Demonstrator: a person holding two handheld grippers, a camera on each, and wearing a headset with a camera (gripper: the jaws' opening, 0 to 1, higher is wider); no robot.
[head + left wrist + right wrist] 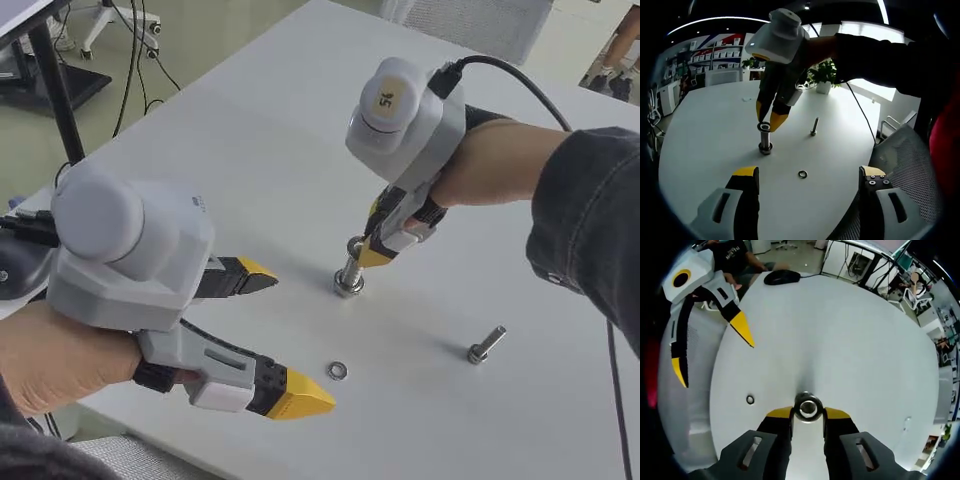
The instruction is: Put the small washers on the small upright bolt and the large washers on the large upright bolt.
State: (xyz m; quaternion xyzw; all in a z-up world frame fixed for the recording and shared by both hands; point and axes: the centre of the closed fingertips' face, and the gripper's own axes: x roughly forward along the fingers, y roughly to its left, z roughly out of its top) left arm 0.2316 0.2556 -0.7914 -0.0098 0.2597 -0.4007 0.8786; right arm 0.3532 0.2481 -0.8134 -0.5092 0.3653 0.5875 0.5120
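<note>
The right gripper (371, 256) is down over the large bolt (349, 272), which stands upright mid-table, and its yellow-tipped jaws are pinched on a large washer (764, 127) right at the top of the thread. In the right gripper view the ring sits square between the two tips, with the bolt's end showing through its hole. So this is the threading step: washer at the top, not yet dropped. At the foot of the bolt there is a stack of washers (349, 288) (how many, I can't tell).

The left gripper (286, 335) hovers low with its jaws spread wide and nothing between them. Just ahead of it one small washer (338, 371) lies flat on the white table (260, 130). The small bolt (486, 345) stands well apart to the right, bare as far as I can see.

Next, I'd say, the right jaws need to part cleanly so the ring slides down the thread. Then the small washer wants a careful edge pinch.
</note>
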